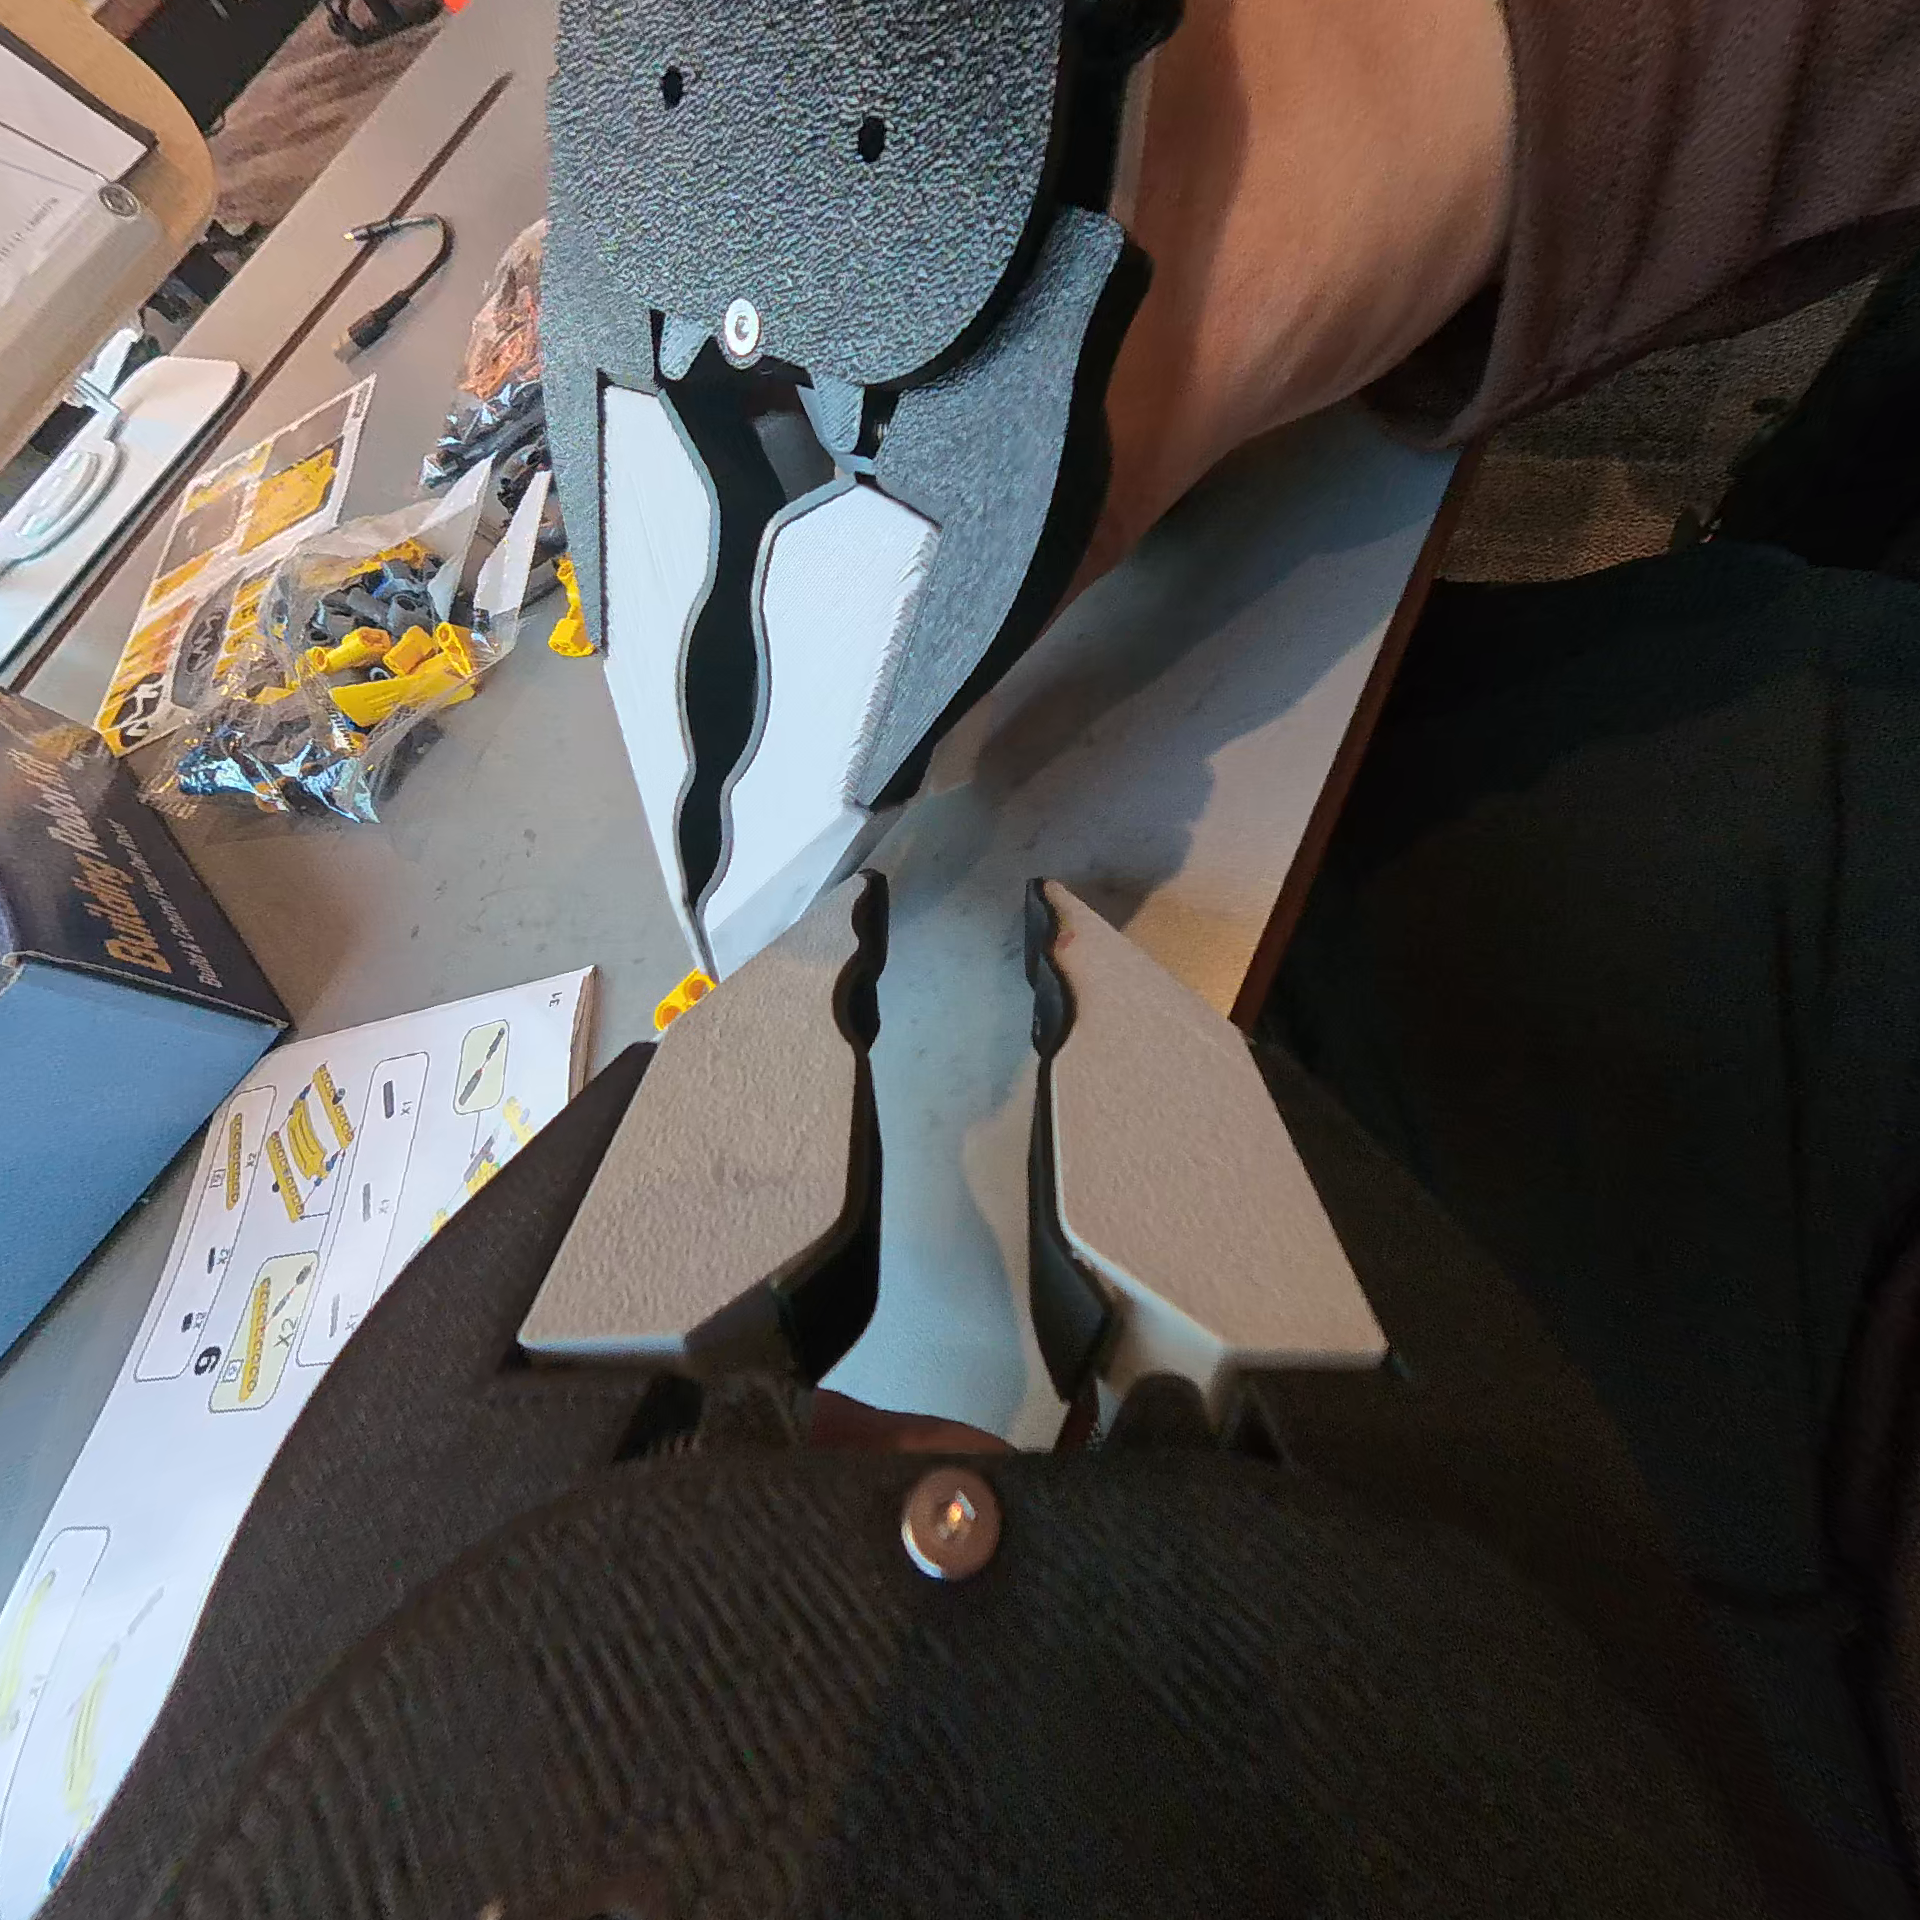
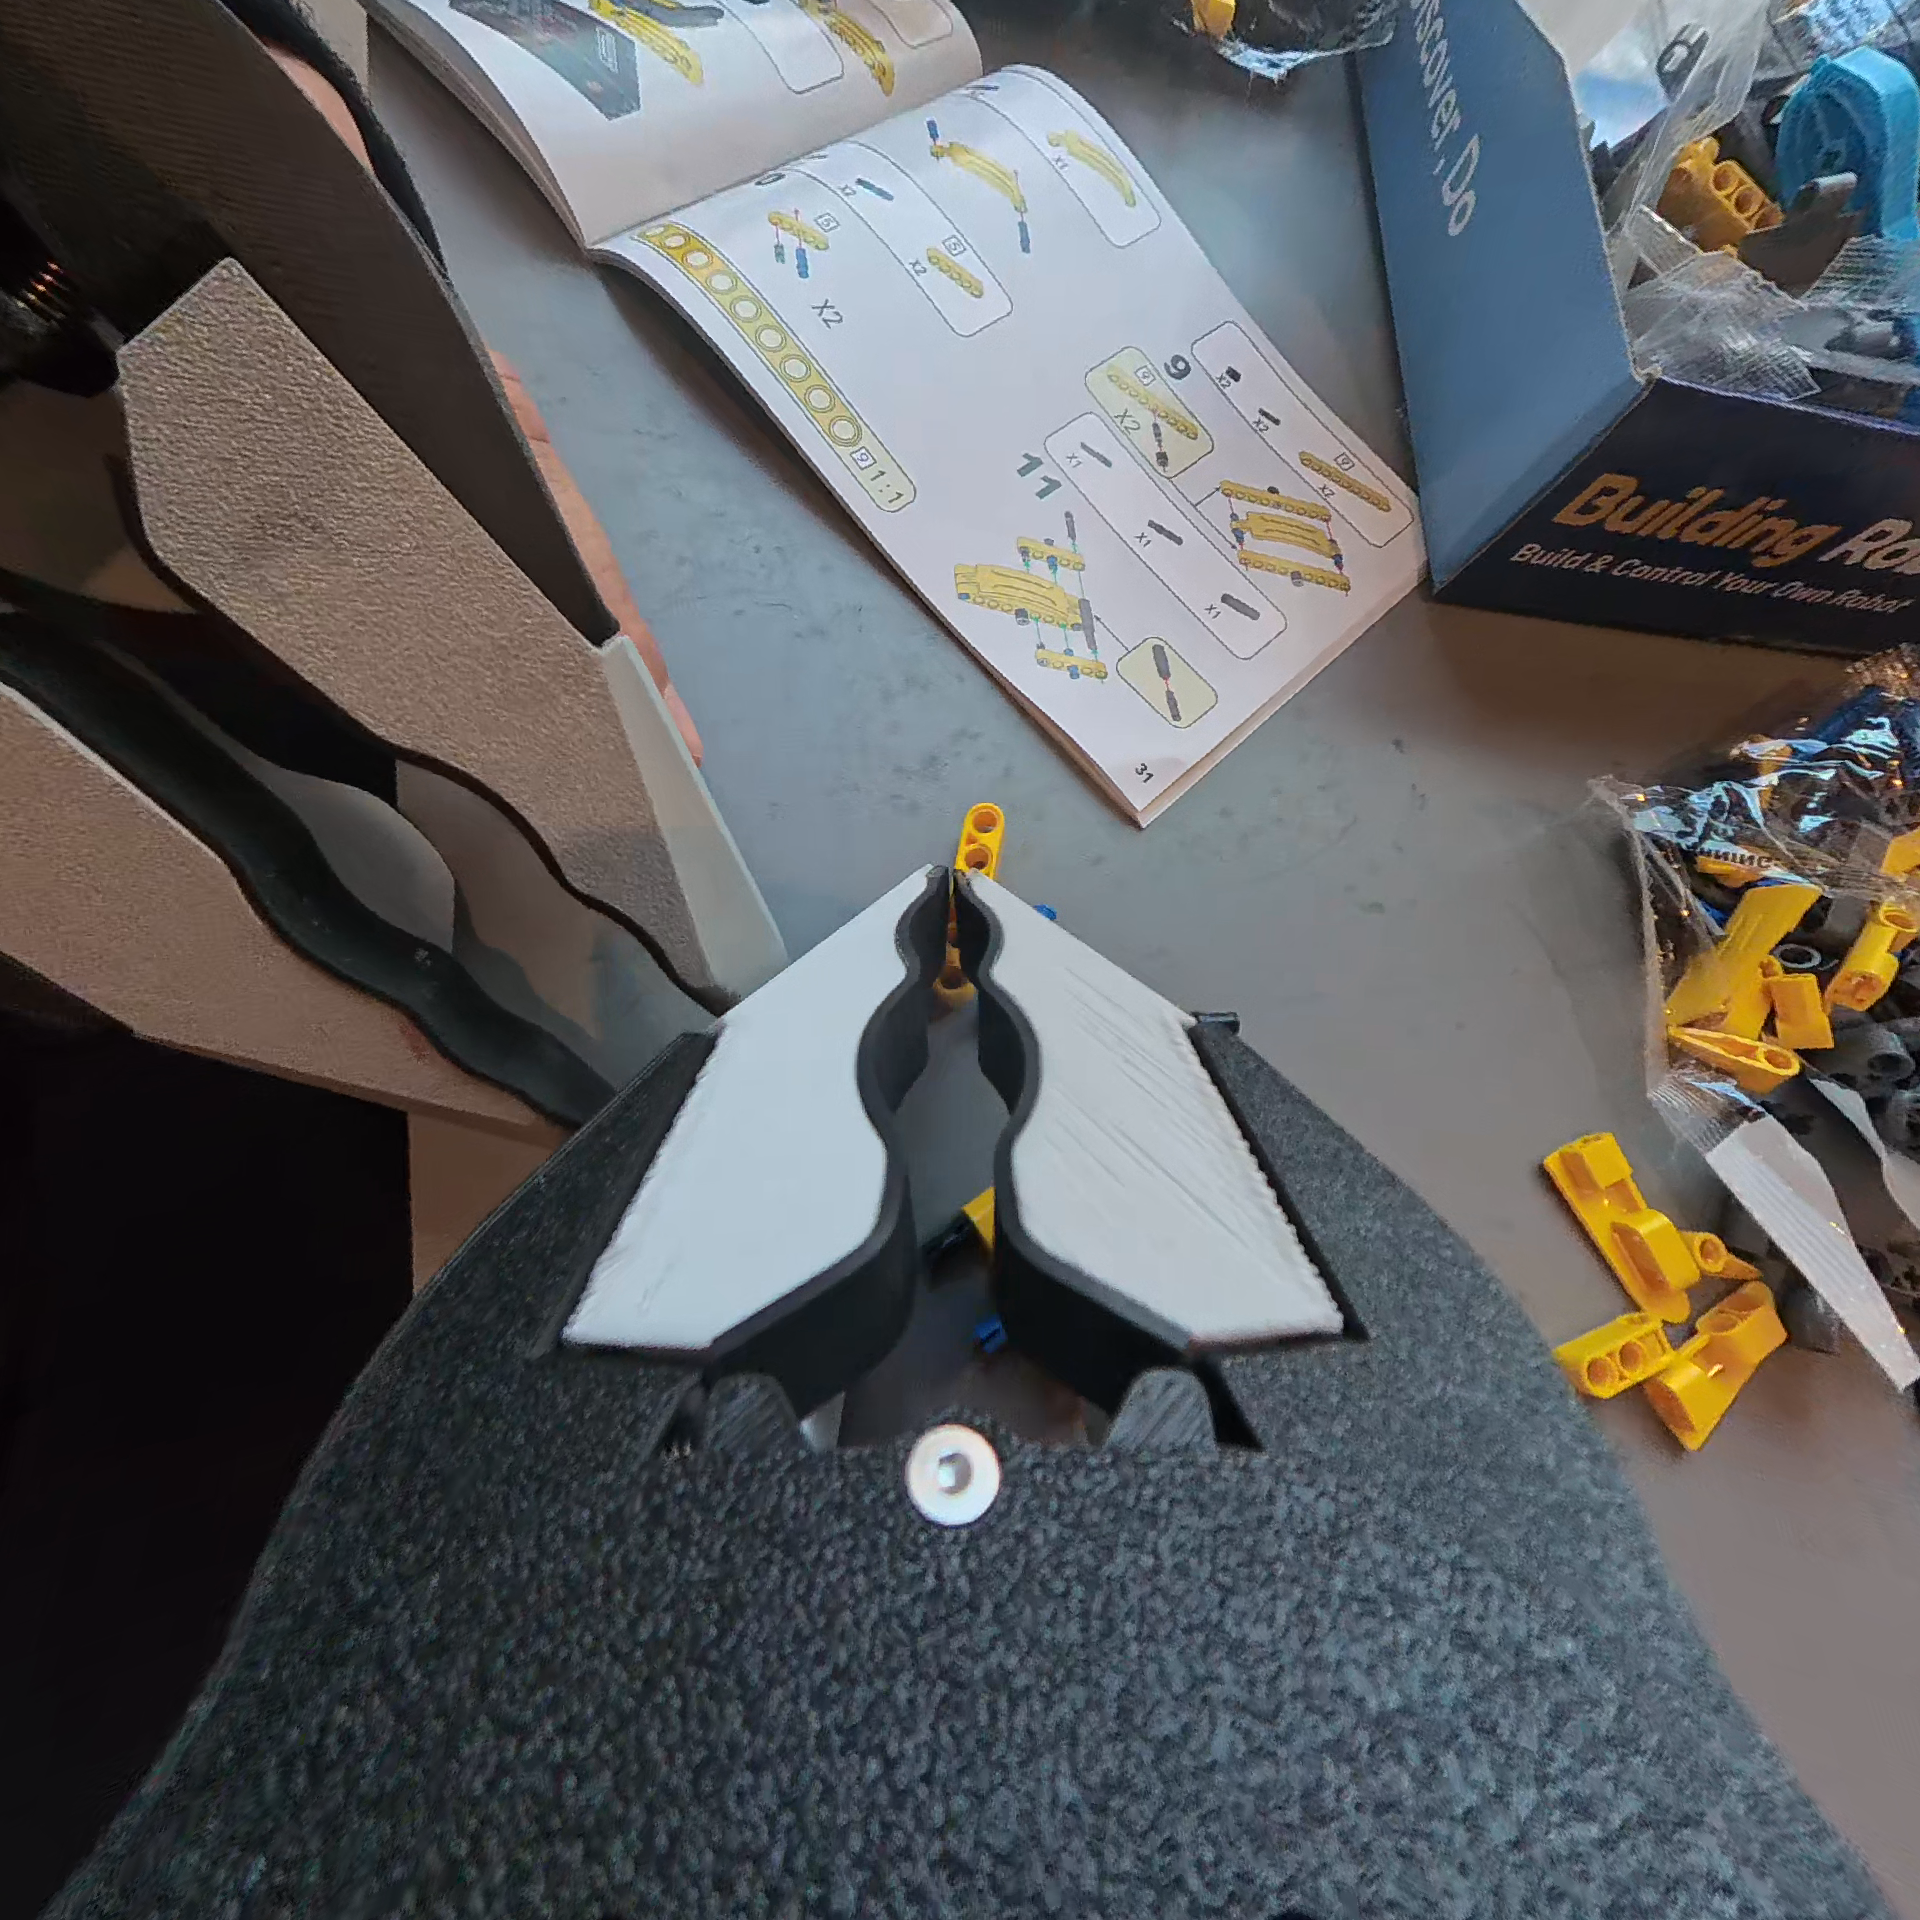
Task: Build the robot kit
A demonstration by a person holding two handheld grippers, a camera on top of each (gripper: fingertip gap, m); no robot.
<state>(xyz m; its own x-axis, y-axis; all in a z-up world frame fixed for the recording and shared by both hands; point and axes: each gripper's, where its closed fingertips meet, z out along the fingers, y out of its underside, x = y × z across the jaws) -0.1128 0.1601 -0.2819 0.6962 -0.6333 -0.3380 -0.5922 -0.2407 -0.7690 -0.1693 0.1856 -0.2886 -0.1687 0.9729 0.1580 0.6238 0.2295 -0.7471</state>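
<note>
The right tongs (image 2: pixel 954 883), with pale grey fingers lined in black and a rough black body, are clenched at the tips on a small yellow plastic building beam with round holes (image 2: pixel 979 836). The beam's long axis runs forward along the fingers, its free holed end pointing straight ahead past the tips; more yellow shows in the gap behind the tips, above the grey bench (image 2: pixel 831 665). Whether the beam touches the bench cannot be told.

The left tongs (image 1: pixel 956 894), grey-fingered on a ribbed black body, are released, their tips apart with only bare bench between them. They sit just beside the right tongs, whose tips point toward them; in the left wrist view a bit of the yellow beam (image 1: pixel 681 1000) peeks out just left of the left finger.

Ahead of the right tongs lies an open white instruction booklet with yellow part diagrams (image 2: pixel 1039 416). Ahead and to the right stands a dark blue cardboard box (image 2: pixel 1507 312) holding clear bags of parts. To the right lie a torn clear plastic bag of yellow and grey pieces (image 2: pixel 1766 935) and loose yellow connector pieces (image 2: pixel 1662 1309) spilled on the bench
</note>
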